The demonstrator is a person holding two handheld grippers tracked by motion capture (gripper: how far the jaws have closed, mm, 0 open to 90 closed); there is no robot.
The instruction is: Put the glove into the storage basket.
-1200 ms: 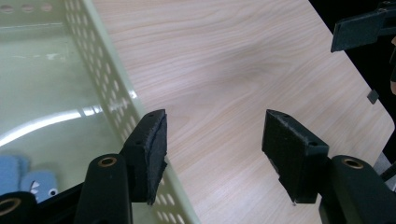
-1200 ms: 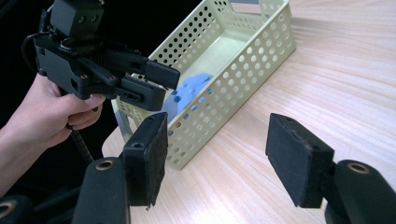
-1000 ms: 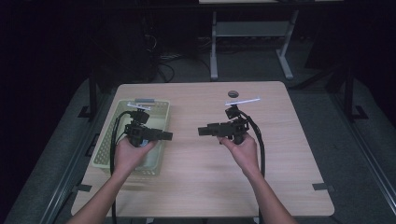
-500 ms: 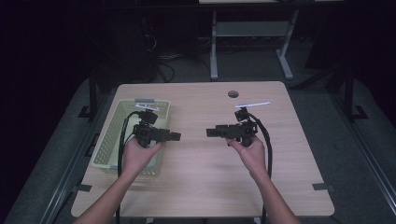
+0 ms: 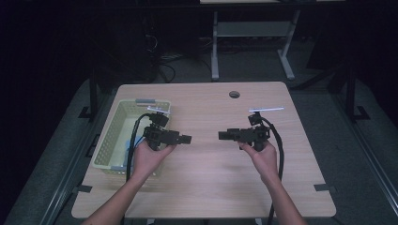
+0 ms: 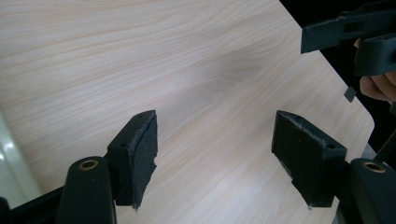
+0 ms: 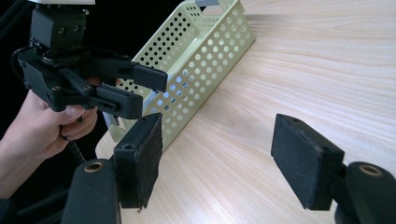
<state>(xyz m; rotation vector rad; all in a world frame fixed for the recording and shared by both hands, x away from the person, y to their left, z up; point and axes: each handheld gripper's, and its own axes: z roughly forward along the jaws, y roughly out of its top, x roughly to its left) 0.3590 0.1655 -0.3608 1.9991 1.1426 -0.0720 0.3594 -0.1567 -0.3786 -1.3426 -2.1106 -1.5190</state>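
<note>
Left gripper [image 5: 187, 138]: held level above the table [image 5: 211, 187], just inside the basket's right wall, pointed at the other gripper; jaws spread wide, nothing between them.
Right gripper [image 5: 221, 135]: held level toward the table's right edge, aimed back at the left one (tips apart); jaws spread, empty.
Basket [image 5: 109, 140]: pale green, perforated, set along the table's left edge.

Dim lab or recording studio, light wood-top table [image 5: 206, 187] with cable grommet hole [image 5: 234, 94] on dark grey carpet [image 5: 328, 112], white metal desk frame [image 5: 248, 33] behind, loose cables on floor [image 5: 164, 63], black surroundings
</note>
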